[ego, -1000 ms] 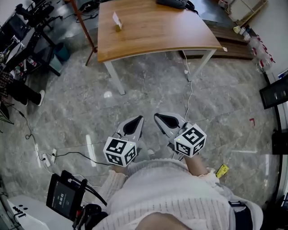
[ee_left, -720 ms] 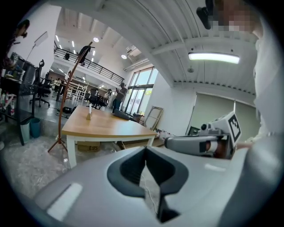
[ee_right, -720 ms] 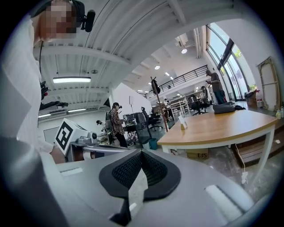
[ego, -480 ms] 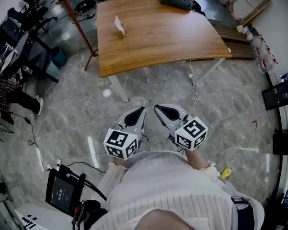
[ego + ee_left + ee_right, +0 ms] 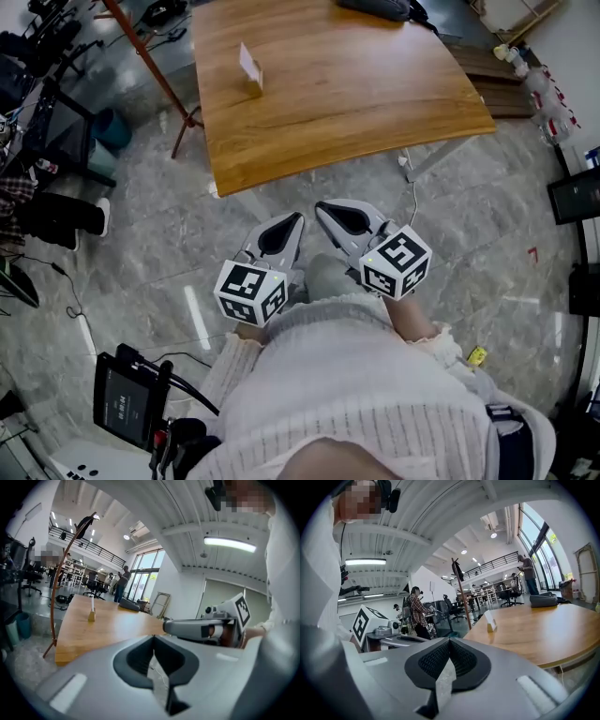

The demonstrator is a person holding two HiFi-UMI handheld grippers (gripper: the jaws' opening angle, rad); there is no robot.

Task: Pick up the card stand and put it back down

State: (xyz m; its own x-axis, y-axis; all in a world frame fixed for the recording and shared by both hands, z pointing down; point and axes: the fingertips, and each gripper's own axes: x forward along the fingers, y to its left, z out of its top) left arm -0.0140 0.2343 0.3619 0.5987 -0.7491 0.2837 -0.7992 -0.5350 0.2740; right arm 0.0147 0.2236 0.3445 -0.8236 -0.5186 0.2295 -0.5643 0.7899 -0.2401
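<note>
2 grippers are held side by side in front of the person's white sweater (image 5: 347, 375), above the grey floor (image 5: 141, 253) and short of the near edge of the table (image 5: 375, 103).

Left gripper (image 5: 292, 223): fingers together, nothing between them. Right gripper (image 5: 326, 208): fingers together, nothing between them. Both tips point toward the table and angle slightly toward each other; they are close together but apart. Neither gripper touches the table.

The card stand (image 5: 250, 70) is upright on the tabletop, near the table's left edge and well apart from both grippers. It is a small wooden block with a white card set in it. The wood around it is bare.

1 dark bag (image 5: 375, 7) lies at the far edge of the table. 1 red pole (image 5: 141, 52) slants past the table's left side. 1 tablet (image 5: 127, 412) is at the person's lower left, and 1 white cable (image 5: 411, 192) runs down beside the right table leg.
</note>
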